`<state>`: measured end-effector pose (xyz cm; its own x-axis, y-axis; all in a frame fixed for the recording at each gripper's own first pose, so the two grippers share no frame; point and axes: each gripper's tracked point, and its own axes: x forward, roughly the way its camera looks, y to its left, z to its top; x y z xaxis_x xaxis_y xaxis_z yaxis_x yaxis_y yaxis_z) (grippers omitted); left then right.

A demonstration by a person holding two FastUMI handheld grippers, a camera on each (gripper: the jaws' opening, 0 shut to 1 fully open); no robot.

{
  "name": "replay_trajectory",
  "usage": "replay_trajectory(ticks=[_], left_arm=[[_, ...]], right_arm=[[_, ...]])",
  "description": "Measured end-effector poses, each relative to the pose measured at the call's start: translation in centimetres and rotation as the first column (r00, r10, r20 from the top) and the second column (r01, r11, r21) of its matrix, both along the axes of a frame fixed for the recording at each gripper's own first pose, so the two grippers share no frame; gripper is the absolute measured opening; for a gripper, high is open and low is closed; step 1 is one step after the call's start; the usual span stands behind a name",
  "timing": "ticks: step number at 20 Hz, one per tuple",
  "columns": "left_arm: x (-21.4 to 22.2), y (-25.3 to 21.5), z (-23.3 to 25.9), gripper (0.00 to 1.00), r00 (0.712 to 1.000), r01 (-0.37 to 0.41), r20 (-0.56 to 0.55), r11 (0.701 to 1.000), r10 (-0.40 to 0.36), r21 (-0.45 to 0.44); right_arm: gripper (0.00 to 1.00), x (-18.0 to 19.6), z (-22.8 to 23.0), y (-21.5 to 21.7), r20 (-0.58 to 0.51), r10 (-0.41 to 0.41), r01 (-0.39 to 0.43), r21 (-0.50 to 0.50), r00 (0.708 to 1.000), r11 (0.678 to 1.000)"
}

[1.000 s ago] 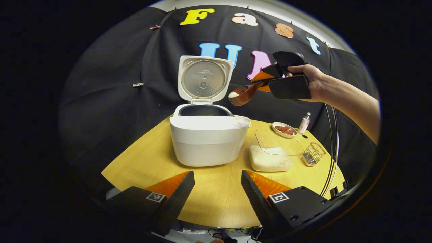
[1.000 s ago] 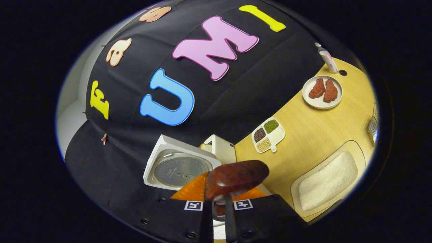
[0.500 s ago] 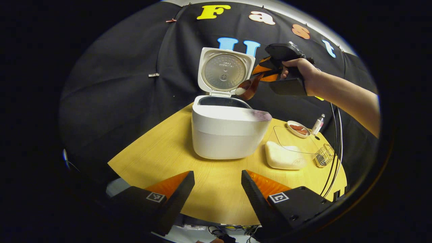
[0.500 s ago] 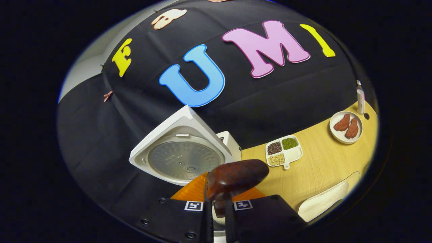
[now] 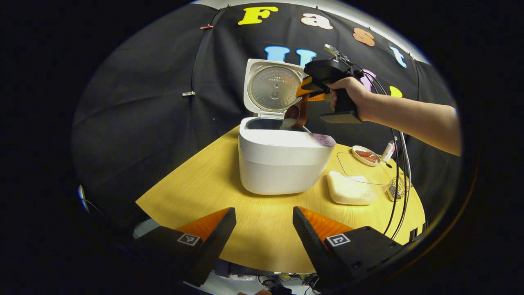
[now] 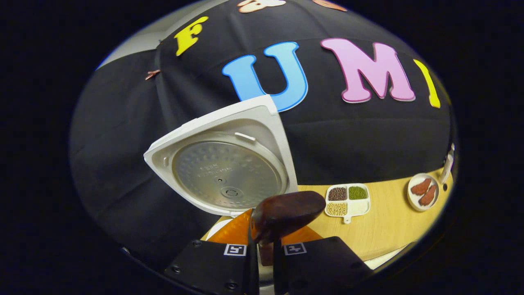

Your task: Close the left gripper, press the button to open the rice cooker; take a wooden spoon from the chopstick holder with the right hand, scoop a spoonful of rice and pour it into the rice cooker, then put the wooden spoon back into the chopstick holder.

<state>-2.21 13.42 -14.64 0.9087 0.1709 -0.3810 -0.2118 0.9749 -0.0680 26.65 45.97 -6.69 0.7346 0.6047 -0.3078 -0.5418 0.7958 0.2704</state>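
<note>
In the left gripper view, the white oval rice cooker (image 5: 284,164) stands lid-up at the centre of the yellow wooden worktop (image 5: 192,180). Above its rim, at 12 o'clock, the right gripper (image 5: 305,88) pinches the dark reddish-brown wooden spoon (image 5: 297,114), tipped bowl-down; white rice (image 5: 286,123) spills at the pot mouth, its inside hidden. The left gripper (image 5: 264,229) hangs at 6 o'clock, fingers spread, holding nothing. In the right gripper view, the fingers (image 6: 245,268) clamp the spoon handle; the spoon's back hides its load. The wire chopstick holder (image 5: 395,190) at 3 o'clock is partly crossed by cables.
</note>
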Motion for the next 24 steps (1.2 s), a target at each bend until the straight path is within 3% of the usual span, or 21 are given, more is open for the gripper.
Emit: replay_trajectory(ticks=[3,8,13,16,18,22,24], left_arm=[[-0.1,-0.3,0.5,0.96,1.000,0.015,0.006,0.999,-0.014,-0.045],[0.0,0.9,1.6,0.96,0.999,0.001,0.034,1.000,-0.001,-0.004],[-0.5,0.5,1.5,0.96,0.999,-0.011,0.040,1.000,0.012,-0.014],[-0.8,0.3,1.8,0.96,0.999,-0.017,0.044,1.000,0.017,-0.014],[-0.8,0.1,2.1,0.96,0.999,-0.017,0.051,1.000,0.018,-0.011],[-0.6,-0.4,2.8,0.96,0.997,0.000,0.073,1.000,-0.002,0.016],[-0.5,-0.7,2.9,0.96,0.997,0.014,0.075,0.999,-0.017,0.034]], right_arm=[[0.18,-0.3,-0.3,1.5,0.111,0.088,-0.073,-0.135,0.990,0.988],[0.18,-1.6,-0.4,3.9,0.242,0.215,-0.147,-0.271,0.946,0.951],[0.18,-3.9,-1.2,6.3,0.355,0.390,-0.225,-0.425,0.850,0.877],[0.14,-5.4,-2.3,7.3,0.358,0.444,-0.249,-0.474,0.822,0.844],[0.18,-5.9,-1.6,7.2,0.360,0.431,-0.249,-0.453,0.827,0.856],[0.18,-5.2,1.5,5.6,0.295,0.315,-0.226,-0.300,0.902,0.927],[0.18,-4.5,3.8,3.5,0.286,0.255,-0.194,-0.227,0.924,0.955]])
